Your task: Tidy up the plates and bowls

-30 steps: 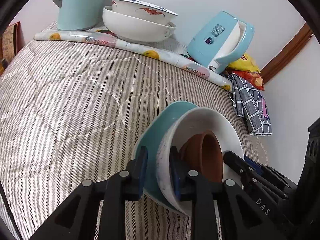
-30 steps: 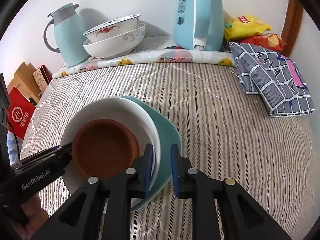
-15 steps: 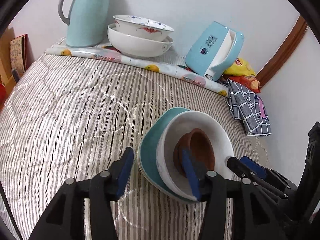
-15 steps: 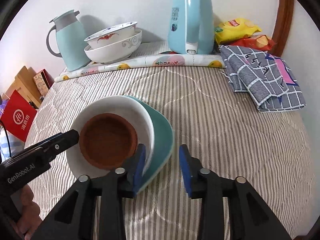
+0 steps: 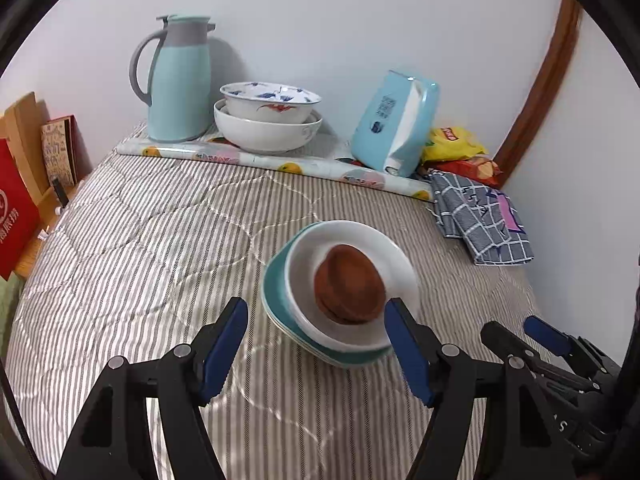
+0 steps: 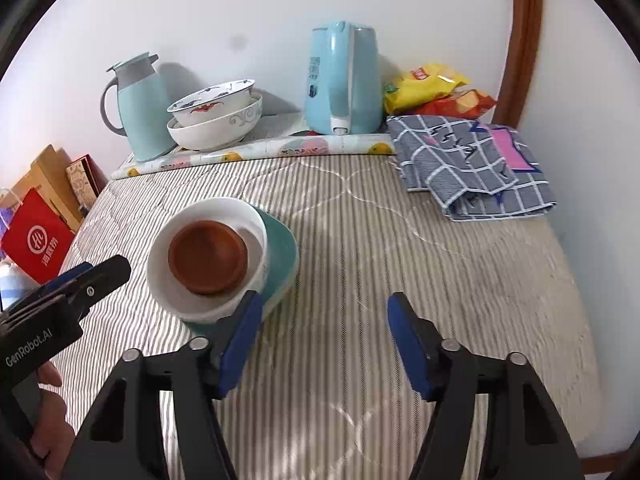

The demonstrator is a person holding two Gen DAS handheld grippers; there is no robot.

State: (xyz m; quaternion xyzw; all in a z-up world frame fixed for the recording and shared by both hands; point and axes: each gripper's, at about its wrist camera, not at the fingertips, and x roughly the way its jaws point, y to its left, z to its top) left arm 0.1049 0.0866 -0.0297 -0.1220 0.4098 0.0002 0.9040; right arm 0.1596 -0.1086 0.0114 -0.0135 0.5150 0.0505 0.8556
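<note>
Plates and bowl sit as one stack on the striped quilted bed (image 5: 152,248): a brown bowl (image 5: 349,289) nested in a white plate (image 5: 352,280), itself on a teal plate (image 5: 276,300). My judgement is that the risk lies in the soft bedding. The stack looks tilted, and the white plate sits off-centre on the teal one, so a nudge from either gripper or a press on the quilt nearby could slide the layers apart or tip the bowl out.

Both grippers have just been opening and now stand wide, pads touching nothing. In the left wrist view the stack lies just beyond the left gripper (image 5: 316,344), toward one o'clock, its near rim between the two blue pads. In the right wrist view it lies at about ten o'clock from the right gripper (image 6: 322,334), beside the left-hand pad and outside the gap.

Two larger white bowls (image 6: 216,120) are nested at twelve o'clock, by the thermos jug (image 6: 138,108) and the blue kettle (image 6: 344,80).
</note>
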